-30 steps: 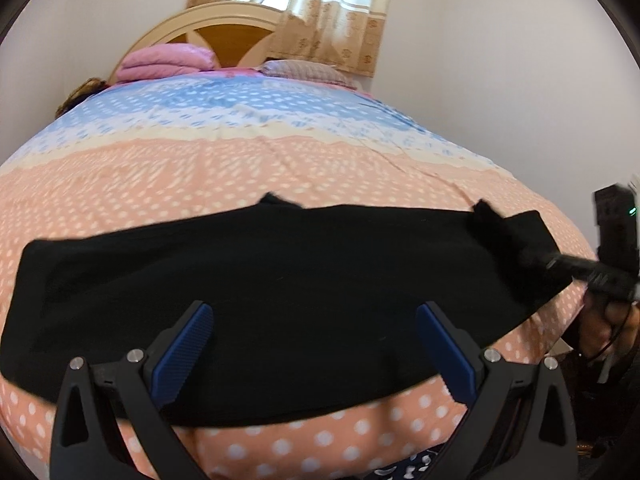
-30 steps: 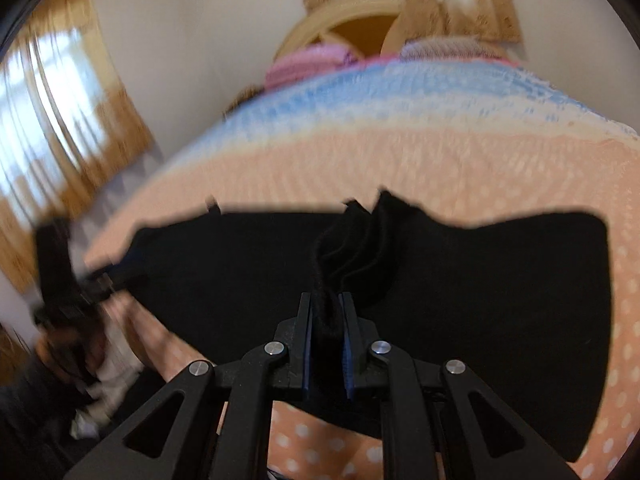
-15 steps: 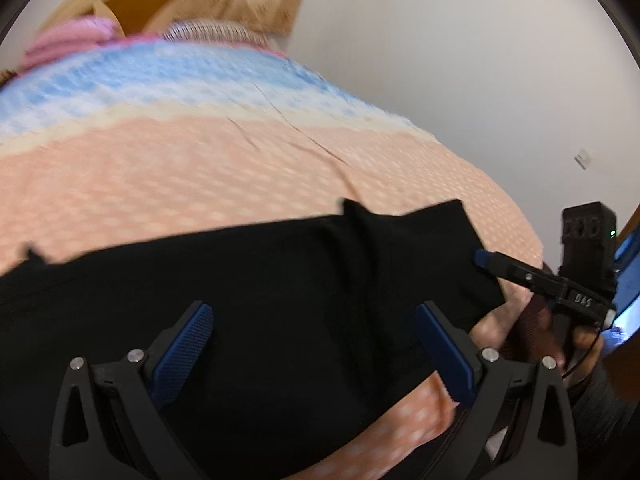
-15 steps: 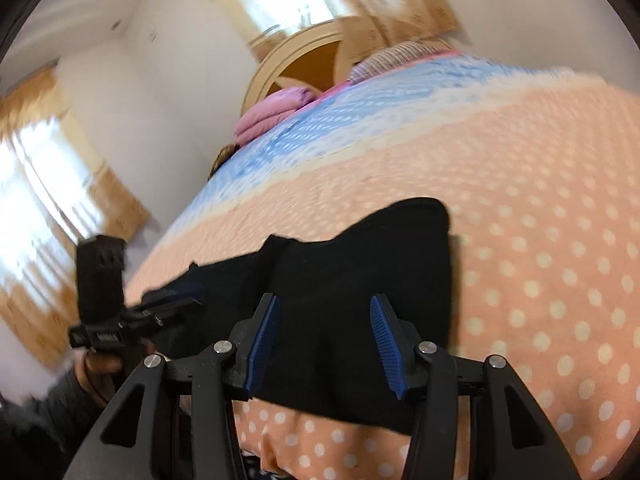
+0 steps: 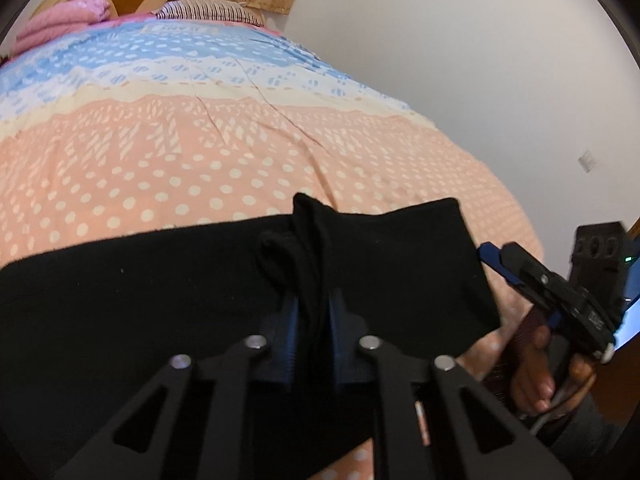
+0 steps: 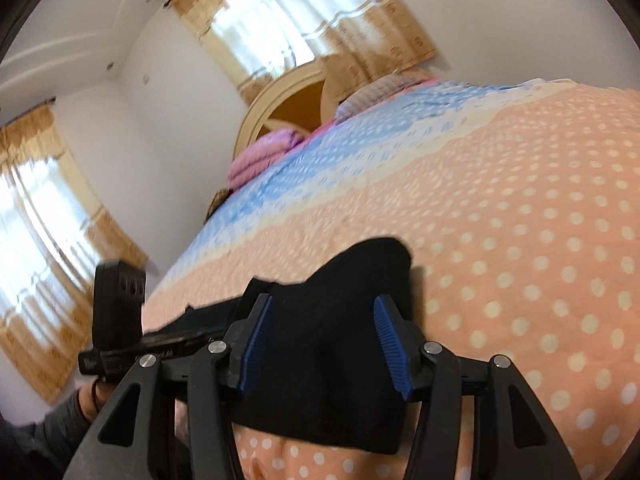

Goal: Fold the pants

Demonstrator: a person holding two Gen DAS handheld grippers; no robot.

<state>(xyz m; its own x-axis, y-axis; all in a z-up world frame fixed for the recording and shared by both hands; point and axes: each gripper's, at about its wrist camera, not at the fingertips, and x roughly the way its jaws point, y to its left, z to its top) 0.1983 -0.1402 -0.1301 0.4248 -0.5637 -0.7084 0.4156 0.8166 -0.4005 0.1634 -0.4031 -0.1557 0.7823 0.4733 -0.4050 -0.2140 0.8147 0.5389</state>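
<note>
Black pants (image 5: pixel 160 288) lie stretched across the near edge of a peach dotted bedspread (image 5: pixel 200 168). My left gripper (image 5: pixel 312 308) is shut on a raised bunch of the pants' fabric near their right end. In the right wrist view the pants' end (image 6: pixel 332 344) lies between the blue pads of my right gripper (image 6: pixel 323 300). Its jaws are opening and the pads stand apart from the cloth. The right gripper (image 5: pixel 498 252) also shows in the left wrist view, just off the pants' right edge, with a hand on its grip.
The bed runs back to a blue band, a pink folded blanket (image 5: pixel 64 20), a striped pillow (image 5: pixel 208 10) and a curved headboard (image 6: pixel 280 100). A white wall (image 5: pixel 460 60) is on the right. Curtained windows (image 6: pixel 36 240) are on the left.
My left gripper swung right along the pants and closed on a bunch of fabric. My right gripper let go of the fabric it pinched and opened over the pants' end.
</note>
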